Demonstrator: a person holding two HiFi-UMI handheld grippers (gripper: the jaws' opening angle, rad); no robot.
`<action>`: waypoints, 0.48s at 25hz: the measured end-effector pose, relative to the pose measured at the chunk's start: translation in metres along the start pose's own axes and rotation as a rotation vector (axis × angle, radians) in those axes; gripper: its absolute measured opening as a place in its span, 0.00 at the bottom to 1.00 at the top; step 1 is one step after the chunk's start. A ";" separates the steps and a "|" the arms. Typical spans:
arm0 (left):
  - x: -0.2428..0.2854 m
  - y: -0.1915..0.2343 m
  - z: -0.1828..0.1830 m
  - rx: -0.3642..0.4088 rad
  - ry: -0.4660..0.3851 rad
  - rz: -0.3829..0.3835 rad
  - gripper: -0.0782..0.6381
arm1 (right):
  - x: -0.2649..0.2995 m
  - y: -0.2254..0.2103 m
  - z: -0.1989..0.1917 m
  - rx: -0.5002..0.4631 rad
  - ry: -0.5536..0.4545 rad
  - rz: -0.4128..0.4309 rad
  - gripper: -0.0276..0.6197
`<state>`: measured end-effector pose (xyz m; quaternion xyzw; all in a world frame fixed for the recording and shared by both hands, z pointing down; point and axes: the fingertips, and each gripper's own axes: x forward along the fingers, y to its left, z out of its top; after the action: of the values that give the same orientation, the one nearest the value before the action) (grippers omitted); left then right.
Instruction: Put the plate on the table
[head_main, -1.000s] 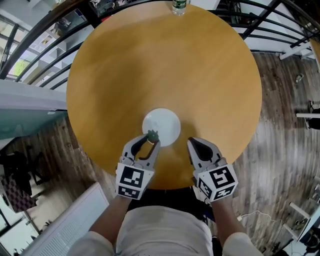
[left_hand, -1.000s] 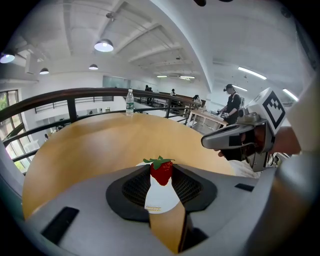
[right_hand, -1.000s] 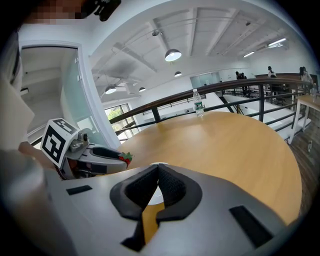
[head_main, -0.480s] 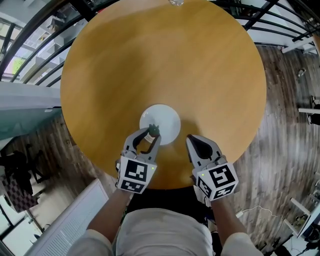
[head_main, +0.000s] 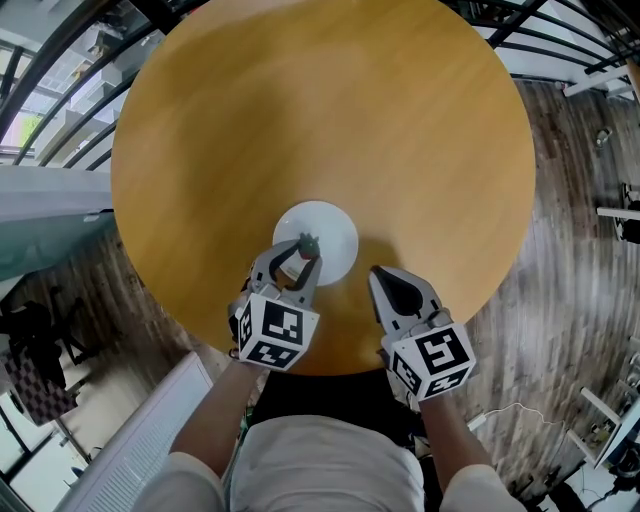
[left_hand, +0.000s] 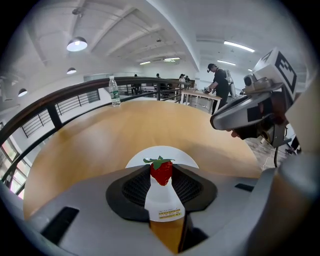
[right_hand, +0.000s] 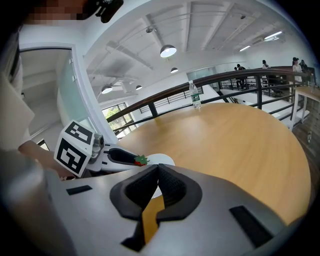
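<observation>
Plate (head_main: 322, 232) sits flat on the table (head_main: 320, 120), toward its 6 o'clock edge. My left gripper (head_main: 295, 258) is clamped on a strawberry-topped white piece (left_hand: 162, 192) over the plate's 7 o'clock rim; right gripper (head_main: 388, 282) at 4 o'clock, pinched closed, empty

1. No word, brand or number is legible anywhere in the scene.
2. A small yellow label strip (left_hand: 170, 214) sits on the white strawberry-topped piece (left_hand: 162, 195) between the left gripper's (left_hand: 161, 175) fingers (left_hand: 134, 187); its print is too fine to read.
3. The water bottle (left_hand: 115, 92), at 11 o'clock on the table's (left_hand: 100, 135) far rim, carries an unreadable green label.
4. The left marker cube (head_main: 275, 330) and the right marker cube (head_main: 432, 362) show only black-and-white square patterns.
</observation>
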<state>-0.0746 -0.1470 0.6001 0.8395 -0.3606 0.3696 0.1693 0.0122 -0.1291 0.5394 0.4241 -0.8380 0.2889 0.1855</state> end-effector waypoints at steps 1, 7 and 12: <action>0.003 0.000 -0.001 0.003 0.007 -0.005 0.31 | 0.000 -0.001 0.000 0.003 0.001 -0.002 0.07; 0.019 -0.004 -0.005 0.031 0.044 -0.018 0.31 | -0.001 -0.007 -0.005 0.017 0.006 -0.005 0.07; 0.028 -0.002 -0.008 0.039 0.063 -0.012 0.31 | 0.000 -0.009 -0.008 0.026 0.013 -0.005 0.07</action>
<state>-0.0644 -0.1549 0.6267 0.8328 -0.3427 0.4016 0.1666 0.0200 -0.1280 0.5486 0.4268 -0.8318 0.3022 0.1862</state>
